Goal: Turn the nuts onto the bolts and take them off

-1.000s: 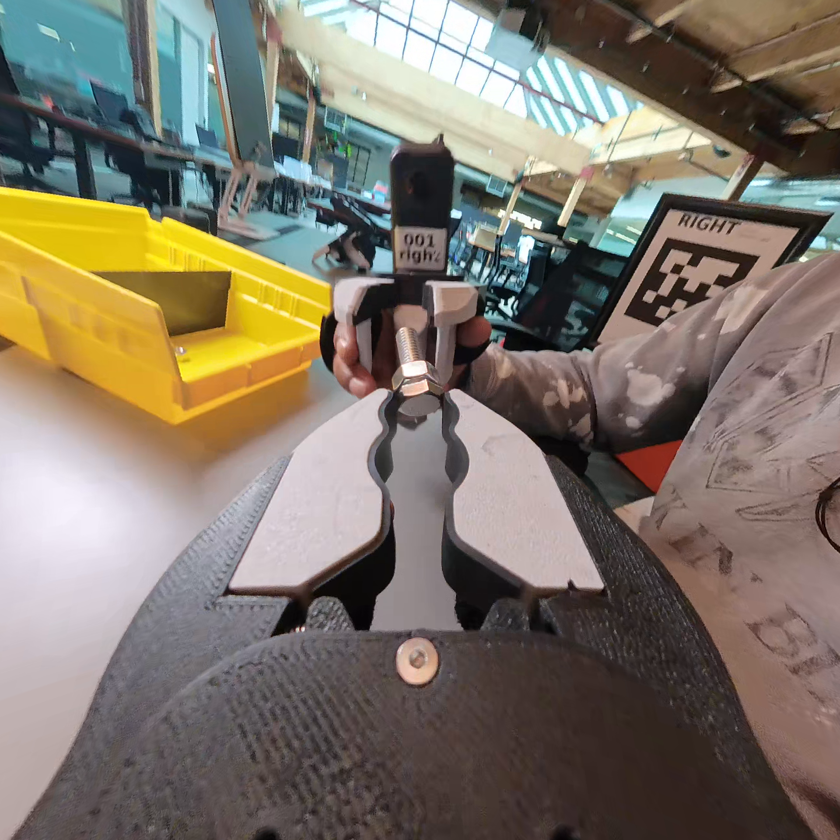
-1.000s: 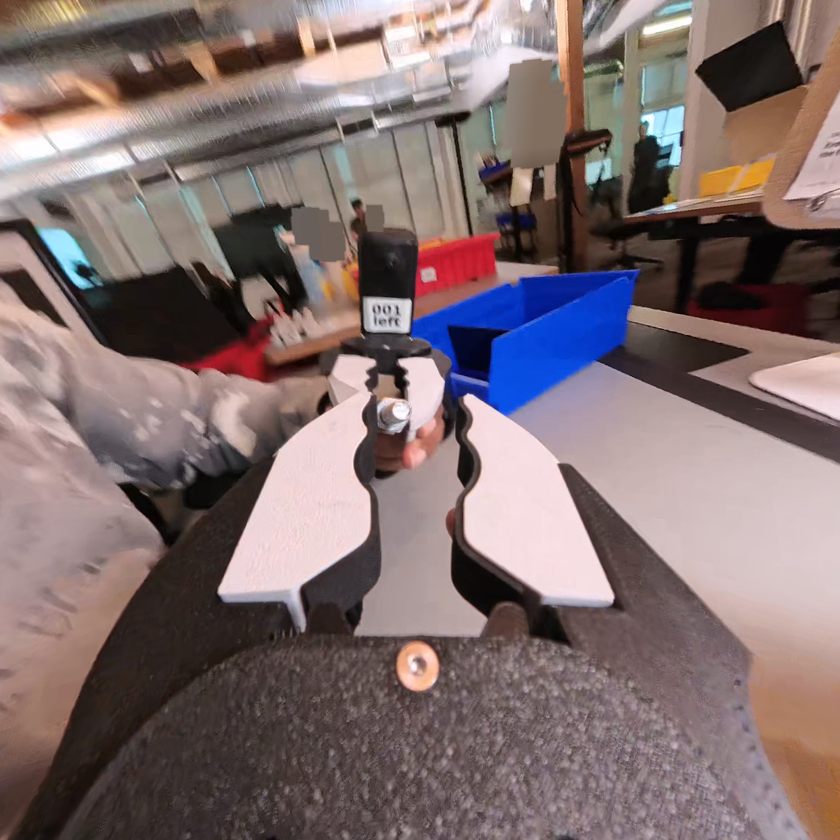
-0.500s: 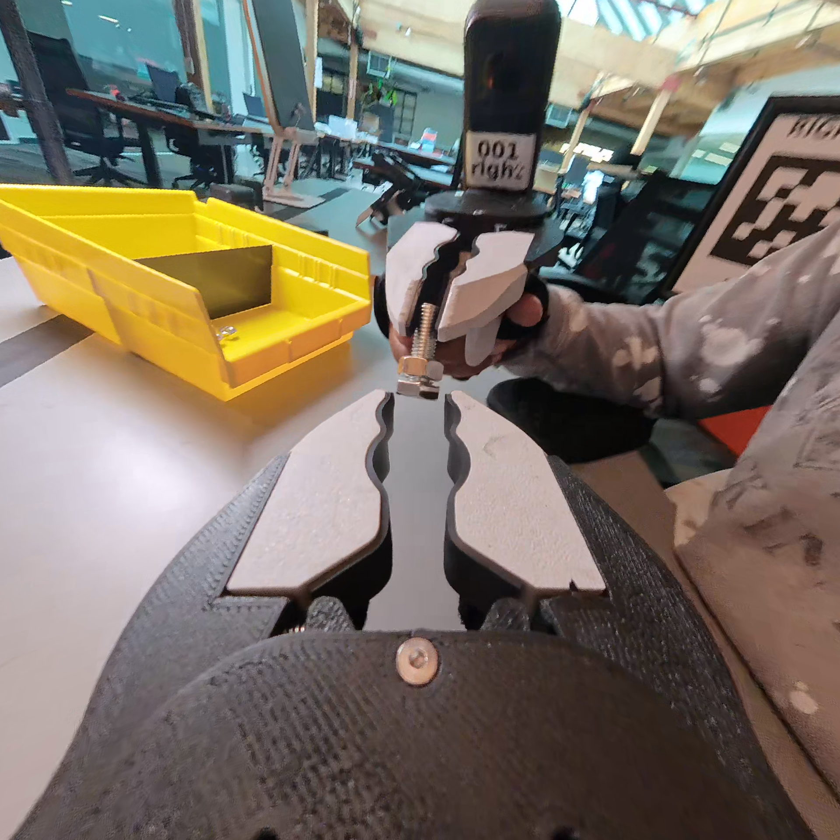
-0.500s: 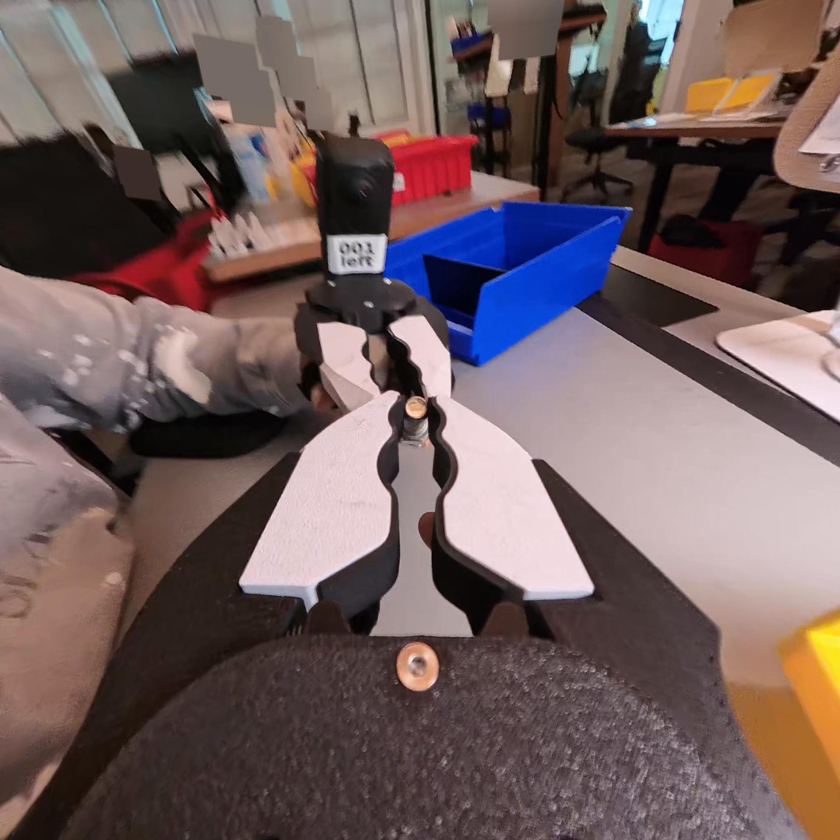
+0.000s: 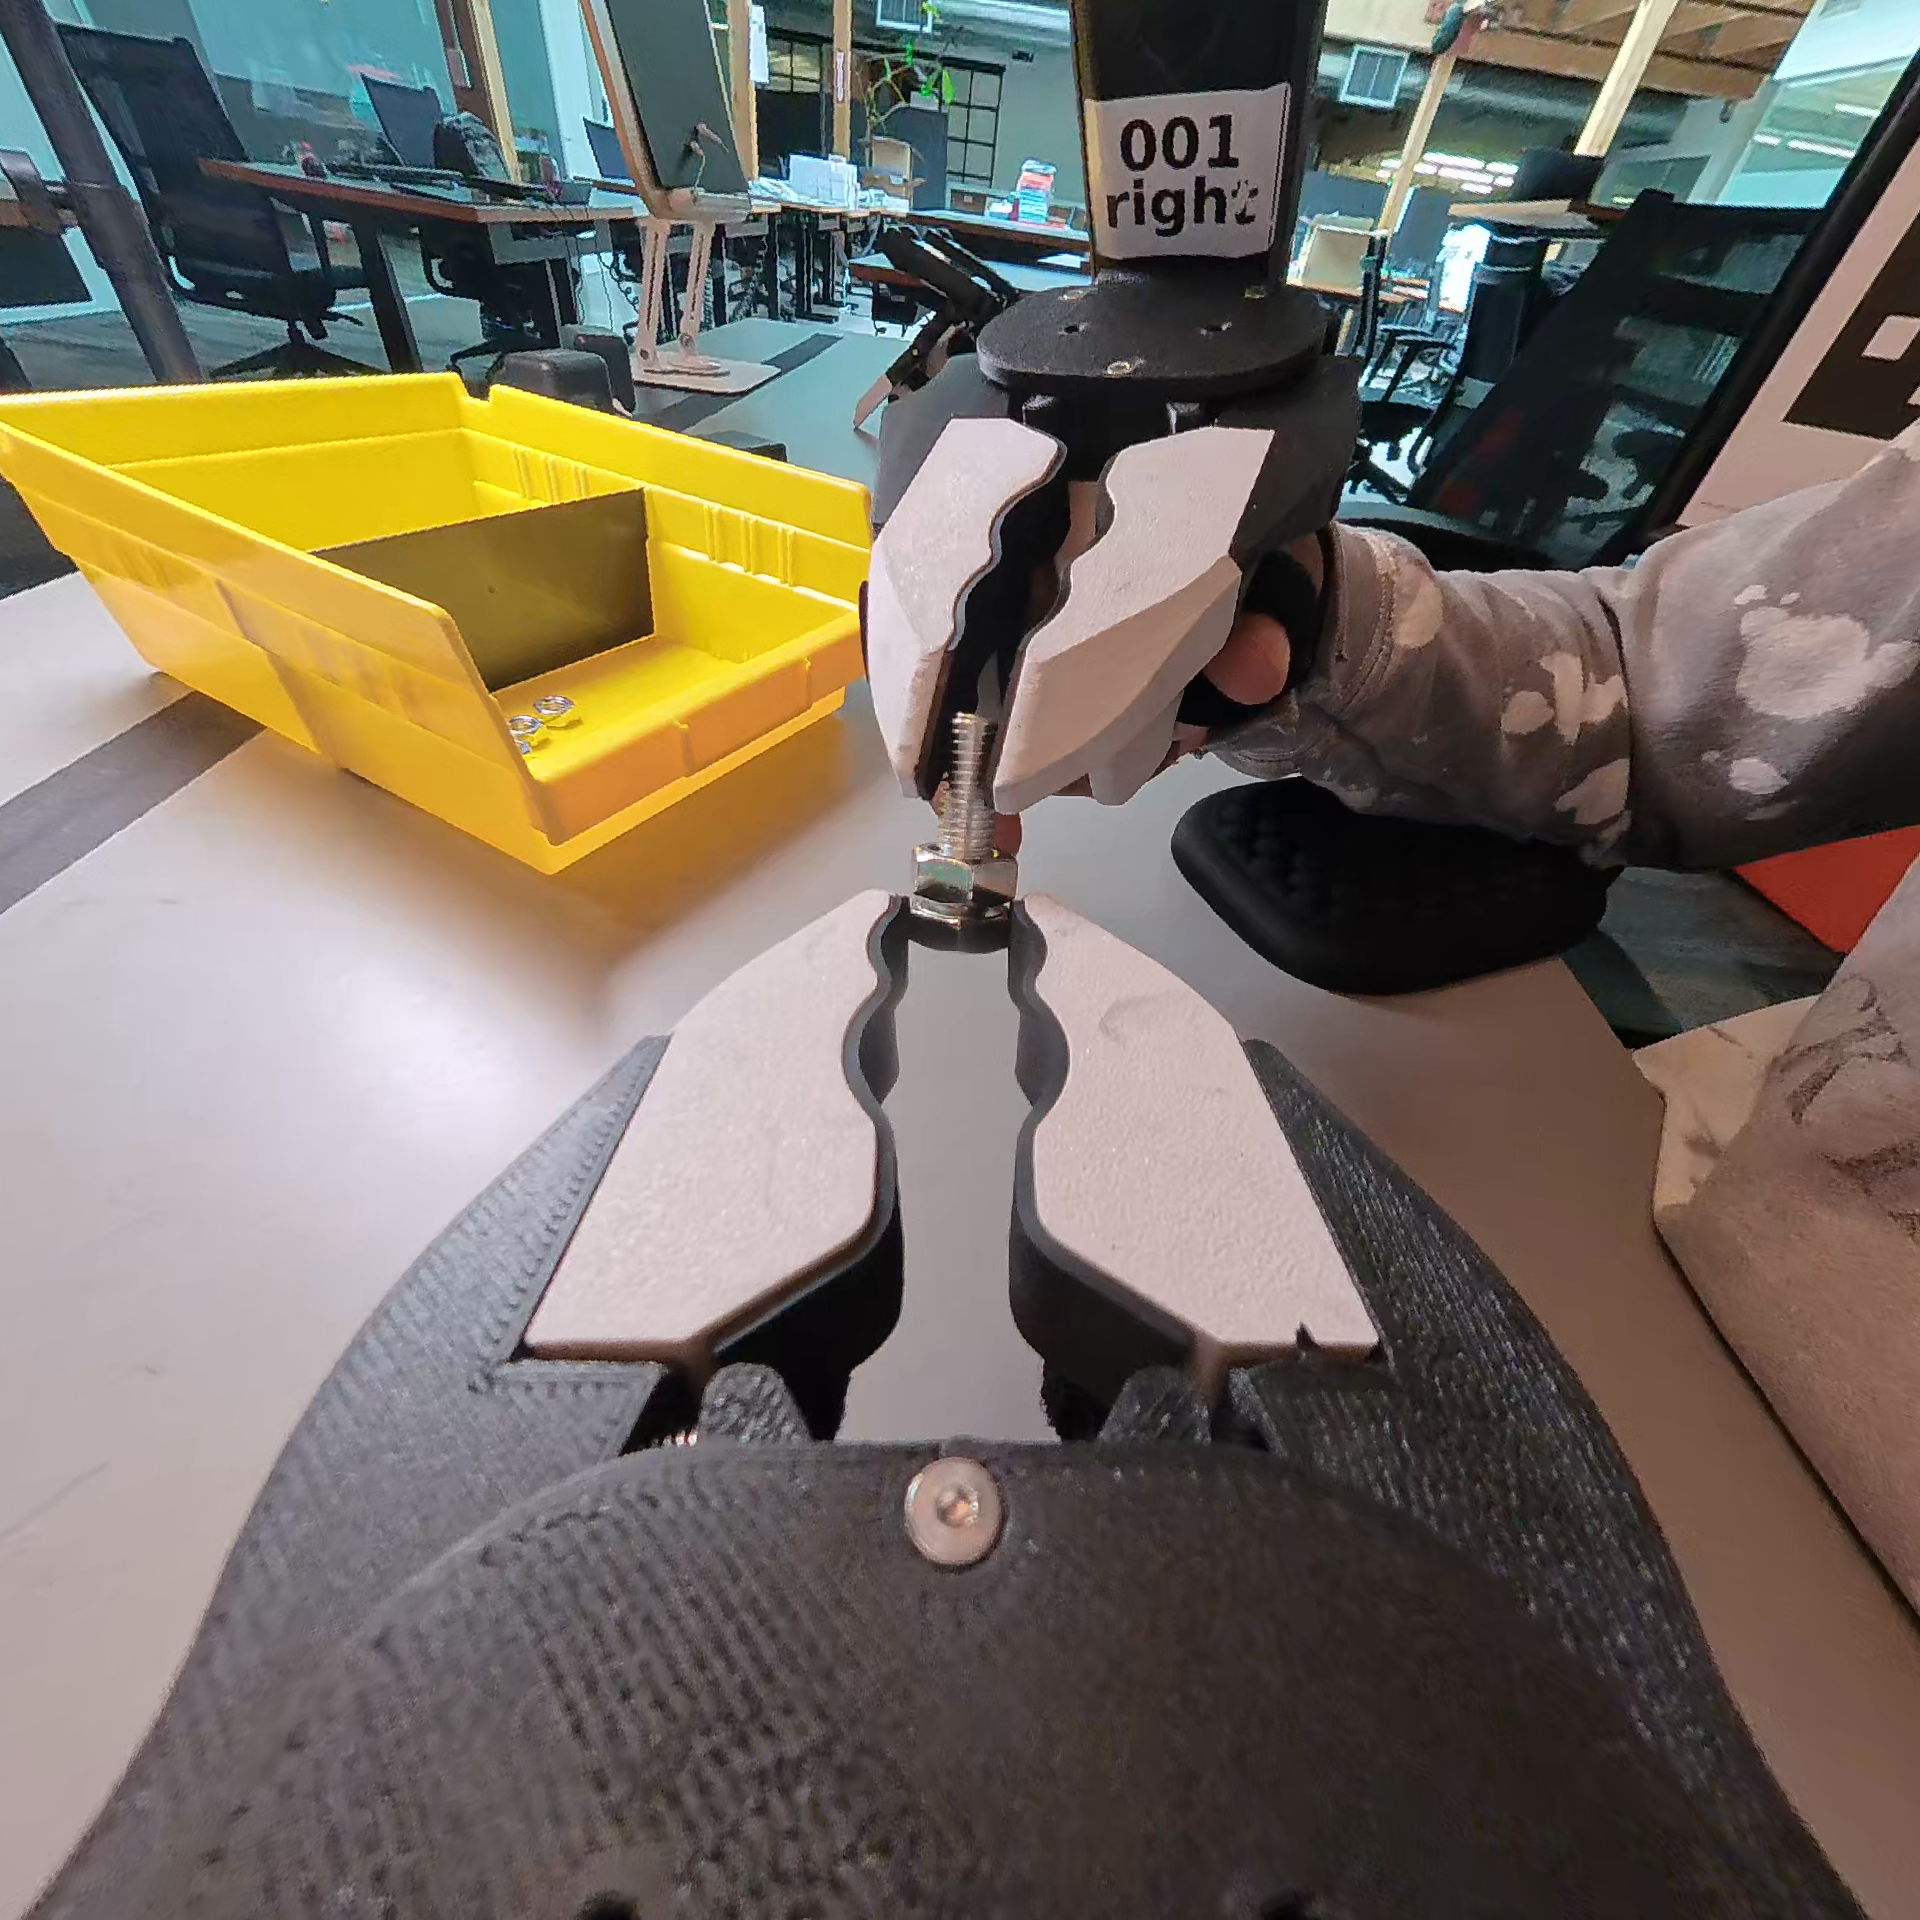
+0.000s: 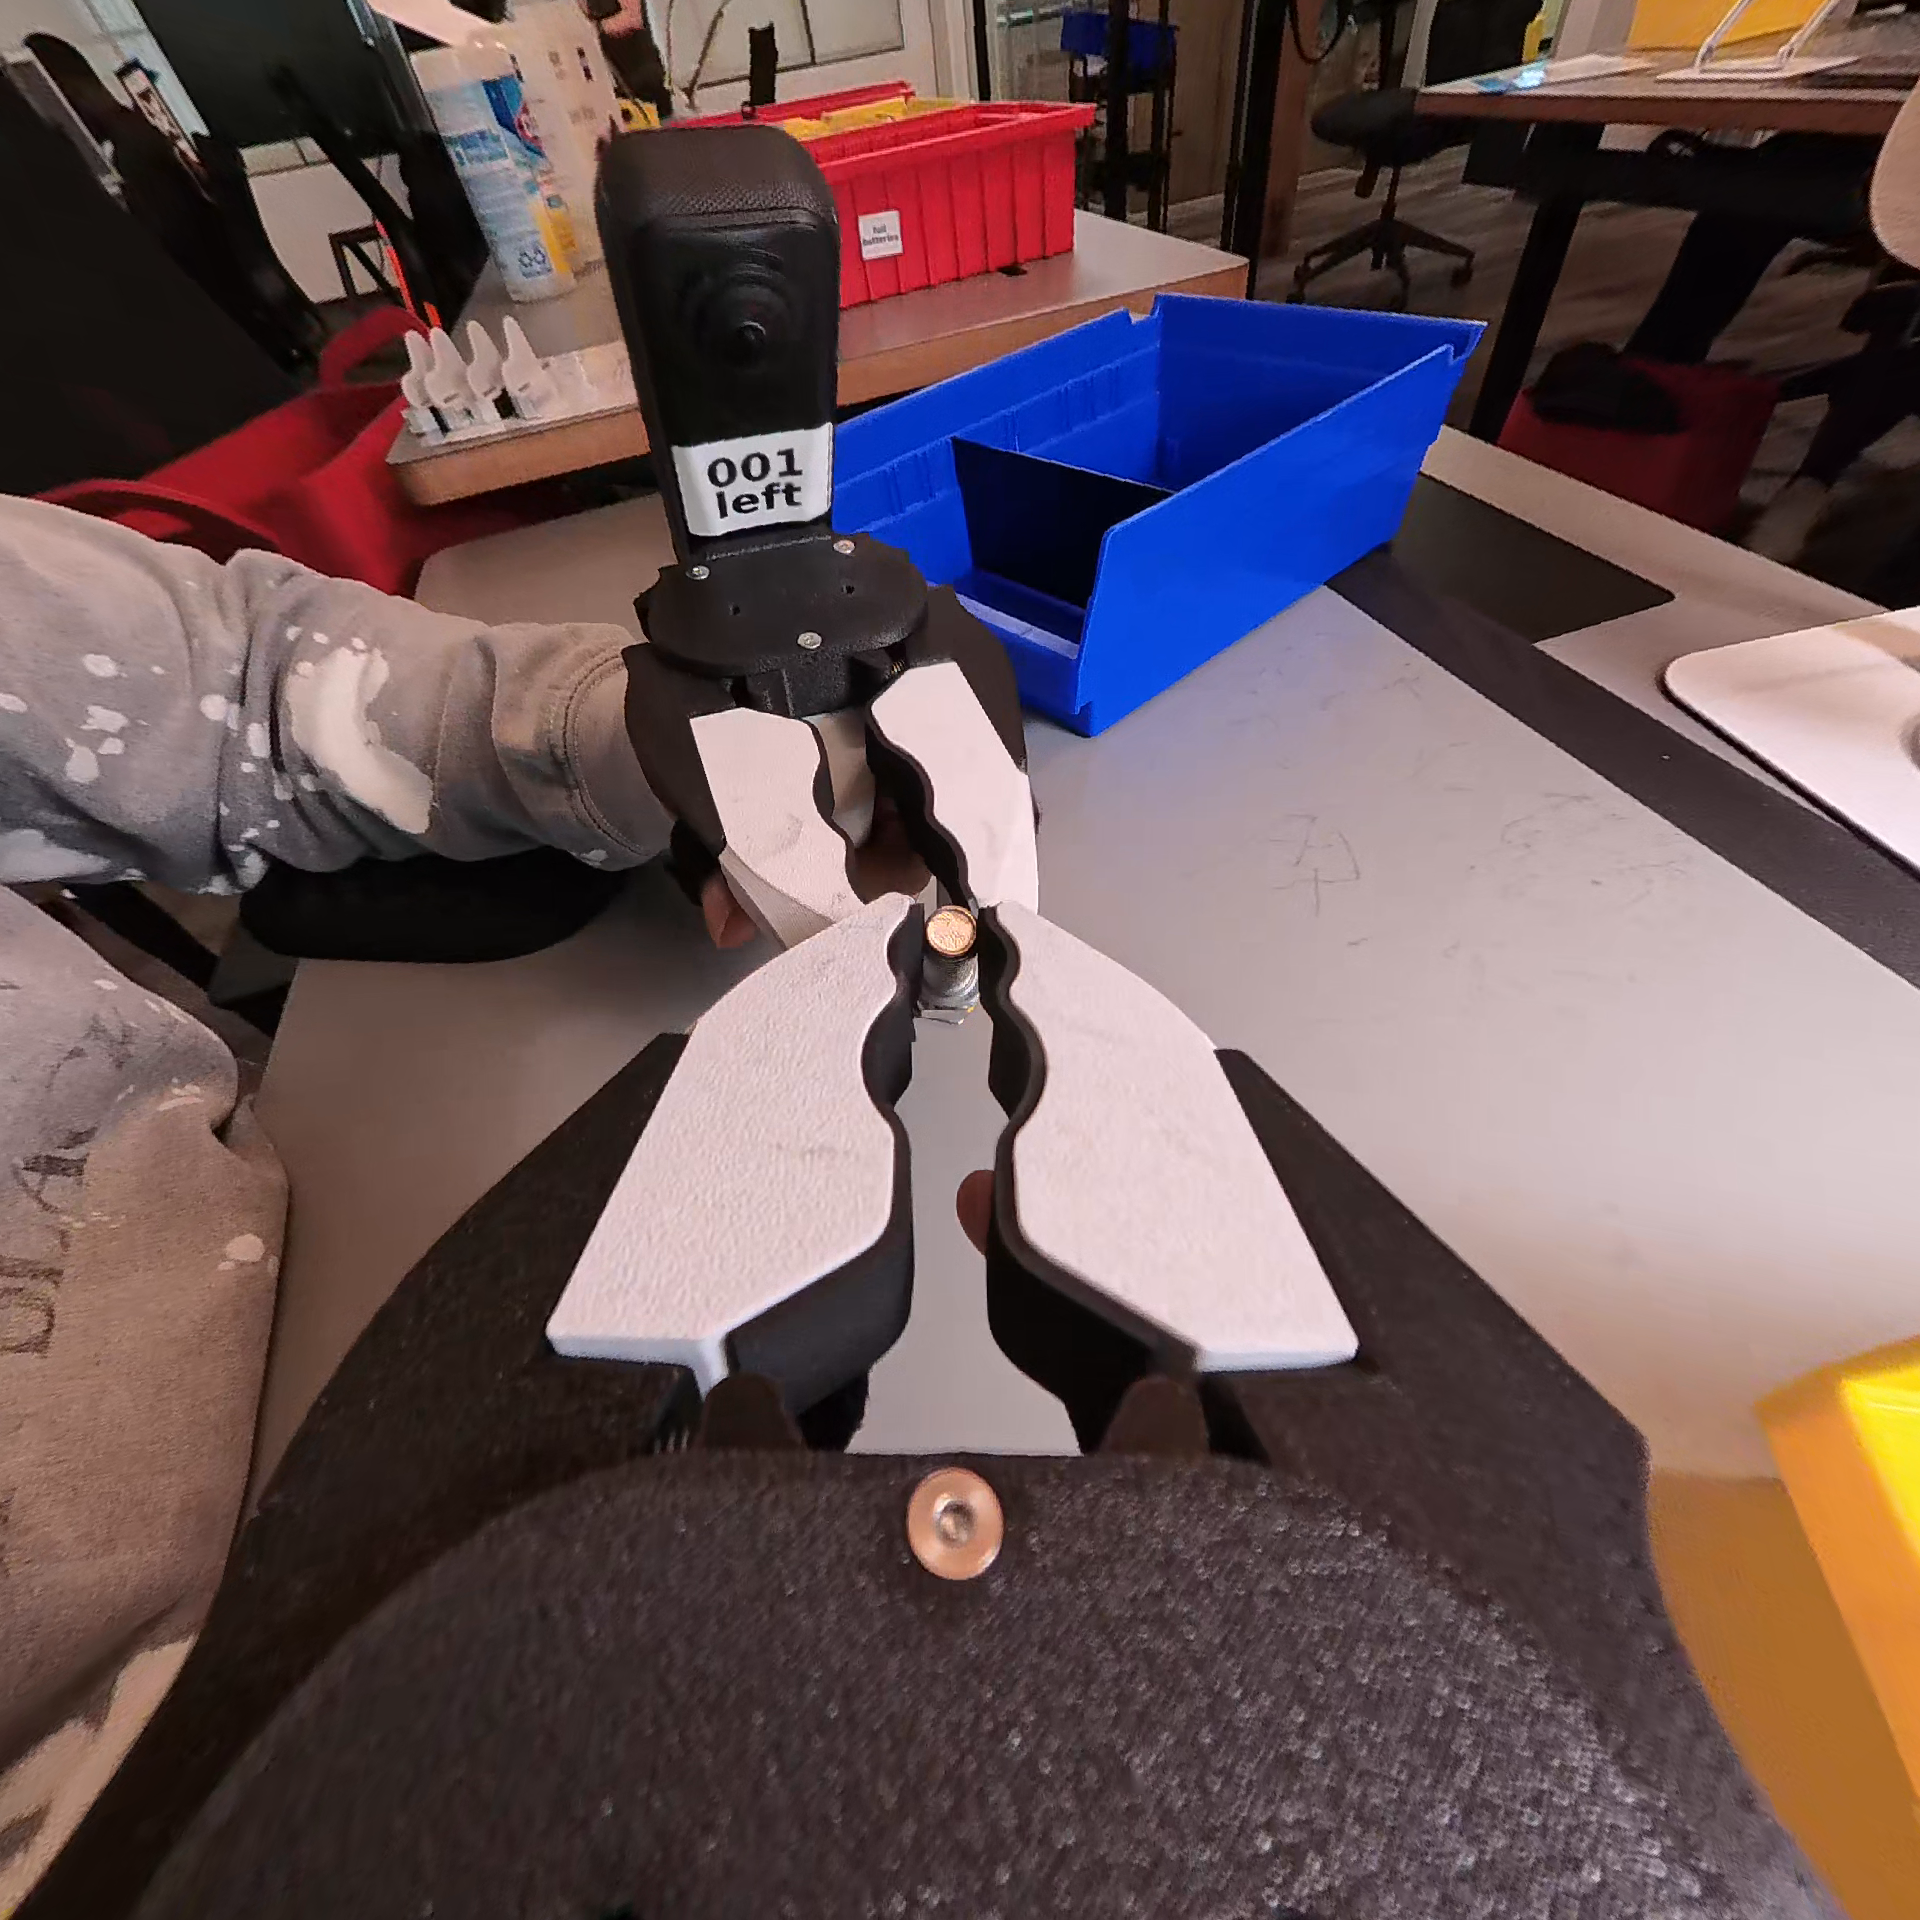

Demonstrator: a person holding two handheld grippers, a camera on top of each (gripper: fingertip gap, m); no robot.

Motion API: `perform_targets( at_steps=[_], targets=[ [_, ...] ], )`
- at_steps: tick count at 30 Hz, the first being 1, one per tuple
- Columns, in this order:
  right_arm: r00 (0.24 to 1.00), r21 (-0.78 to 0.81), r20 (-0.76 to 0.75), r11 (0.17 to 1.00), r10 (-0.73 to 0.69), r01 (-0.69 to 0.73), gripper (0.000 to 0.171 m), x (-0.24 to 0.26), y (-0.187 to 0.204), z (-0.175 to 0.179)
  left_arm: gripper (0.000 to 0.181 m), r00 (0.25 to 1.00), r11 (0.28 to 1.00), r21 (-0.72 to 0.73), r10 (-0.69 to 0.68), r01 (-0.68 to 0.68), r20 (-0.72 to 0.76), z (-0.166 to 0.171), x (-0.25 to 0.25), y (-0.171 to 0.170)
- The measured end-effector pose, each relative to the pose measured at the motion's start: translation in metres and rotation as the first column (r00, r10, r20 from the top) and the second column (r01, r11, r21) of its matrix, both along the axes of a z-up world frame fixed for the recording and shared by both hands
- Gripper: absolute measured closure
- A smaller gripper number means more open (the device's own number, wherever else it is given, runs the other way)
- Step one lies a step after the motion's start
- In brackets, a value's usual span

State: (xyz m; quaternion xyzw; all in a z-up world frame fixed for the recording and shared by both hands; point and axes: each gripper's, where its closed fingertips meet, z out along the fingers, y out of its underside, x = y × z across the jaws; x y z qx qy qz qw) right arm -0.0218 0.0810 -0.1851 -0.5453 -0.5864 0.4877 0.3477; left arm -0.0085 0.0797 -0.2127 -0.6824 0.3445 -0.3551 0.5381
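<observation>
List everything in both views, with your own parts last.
bolt: one, silver, upright over the table, in the right tongs
nut: one, silver, low on the bolt
loose nuts: two, silver, front of the yellow bin
yellow bin: one, on the table, with a black divider
blue bin: one, on the table, far side
red bin: one, on a table behind
table: one, grey
sleeves: two, mottled grey
left tongs: white fingers flanking the bolt's lower end, grip unclear
right tongs: white fingers shut on the bolt
</observation>
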Motion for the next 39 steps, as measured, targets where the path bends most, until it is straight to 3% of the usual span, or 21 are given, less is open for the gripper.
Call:
perform_targets(
  at_steps=[29, 35, 39],
  targets=[
    [1.000, 0.003, -0.029, 1.000, 0.001, -0.001, 0.162, 0.003, -0.001, 0.012, 0.163, 0.992, 1.000, -0.008, -0.005, 0.006, 0.127, 0.012, 0.004, -0.002],
    [0.991, -0.019, -0.137, 1.000, 0.010, -0.012, 0.162, 0.001, -0.003, 0.037, 0.163, 0.961, 0.999, 0.043, 0.000, -0.013, 0.276, 0.040, 0.003, -0.002],
    [0.975, 0.024, -0.222, 0.999, -0.017, 0.022, 0.152, -0.007, 0.009, 0.082, 0.163, 0.910, 0.989, 0.102, 0.058, -0.109, 0.410, 0.080, -0.008, 0.013]
  ],
)
